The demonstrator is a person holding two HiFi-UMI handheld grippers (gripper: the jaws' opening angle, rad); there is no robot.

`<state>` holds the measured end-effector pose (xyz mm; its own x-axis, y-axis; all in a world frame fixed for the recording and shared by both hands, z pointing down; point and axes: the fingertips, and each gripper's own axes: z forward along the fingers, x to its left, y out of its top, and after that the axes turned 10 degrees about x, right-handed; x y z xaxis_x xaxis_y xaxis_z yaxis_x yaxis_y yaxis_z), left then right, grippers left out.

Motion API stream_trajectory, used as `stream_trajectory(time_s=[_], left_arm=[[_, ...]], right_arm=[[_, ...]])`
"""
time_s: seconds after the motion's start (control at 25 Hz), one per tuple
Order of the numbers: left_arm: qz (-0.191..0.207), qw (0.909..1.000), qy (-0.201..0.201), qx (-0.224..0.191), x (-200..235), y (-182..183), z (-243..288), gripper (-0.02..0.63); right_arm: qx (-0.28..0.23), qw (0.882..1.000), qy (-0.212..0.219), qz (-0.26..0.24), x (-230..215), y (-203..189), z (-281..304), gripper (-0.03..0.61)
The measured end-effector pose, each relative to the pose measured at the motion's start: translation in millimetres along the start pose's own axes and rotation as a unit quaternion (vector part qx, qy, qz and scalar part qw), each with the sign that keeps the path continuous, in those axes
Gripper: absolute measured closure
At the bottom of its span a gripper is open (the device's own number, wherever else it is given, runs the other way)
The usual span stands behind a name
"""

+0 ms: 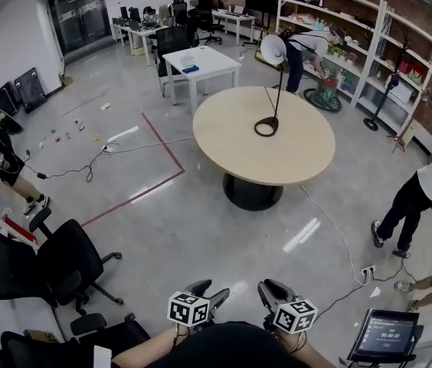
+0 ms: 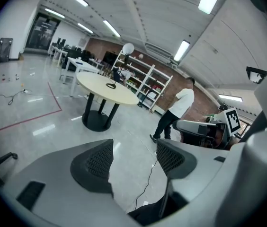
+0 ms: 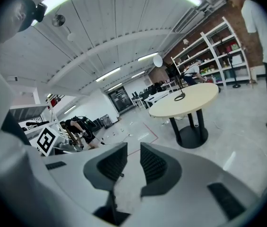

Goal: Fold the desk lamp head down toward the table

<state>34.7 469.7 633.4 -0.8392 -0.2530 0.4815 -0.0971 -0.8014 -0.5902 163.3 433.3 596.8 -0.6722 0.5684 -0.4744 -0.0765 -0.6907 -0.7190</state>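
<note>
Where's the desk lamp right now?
In the head view, the desk lamp stands near the middle of the round table, straight ahead across the open floor. Its white head is raised high above the tabletop.

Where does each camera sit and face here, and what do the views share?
Head view: on the person's head, facing steeply down toward the round table and desk lamp; left gripper, right gripper and forearms at bottom.
Left gripper view: on the left gripper, along its open, empty jaws toward the table; right gripper at right.
Right gripper view: likewise on the right gripper, jaws open, empty; left gripper at left.
Shared: all show table and lamp.
</note>
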Motion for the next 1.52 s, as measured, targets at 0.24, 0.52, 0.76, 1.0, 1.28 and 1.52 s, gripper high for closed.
stream_trajectory(time_s=[0.24, 0.52, 0.76, 1.0, 1.28, 1.52], left_arm=[[-0.014, 0.9996, -0.023, -0.002, 43.5, 26.3, 4.6, 0.317], [-0.017, 0.9989, -0.042, -0.013, 90.3, 54.8, -1.0, 0.316], [-0.011, 0.9979, -0.063, 0.010, 98.2, 56.7, 9.2, 0.317], [-0.011, 0.9972, -0.068, 0.028, 101.0, 61.0, 24.0, 0.318], [-0.033, 0.9990, -0.028, 0.010, 125.2, 91.4, 30.1, 0.318], [-0.041, 0.9991, -0.005, 0.007, 133.5, 122.0, 52.0, 0.317]], right_arm=[[0.002, 1.000, -0.025, -0.007, 4.8, 27.6, 36.9, 0.489], [0.016, 0.999, -0.029, -0.031, 29.2, 41.8, 87.5, 0.491], [0.020, 0.998, -0.049, -0.015, 24.8, 42.1, 96.6, 0.491], [0.024, 0.998, -0.054, 0.012, 6.8, 46.7, 105.4, 0.489], [0.036, 0.999, -0.016, -0.007, -5.6, 78.8, 137.9, 0.489], [0.049, 0.998, 0.014, -0.023, -27.7, 112.2, 163.4, 0.489]])
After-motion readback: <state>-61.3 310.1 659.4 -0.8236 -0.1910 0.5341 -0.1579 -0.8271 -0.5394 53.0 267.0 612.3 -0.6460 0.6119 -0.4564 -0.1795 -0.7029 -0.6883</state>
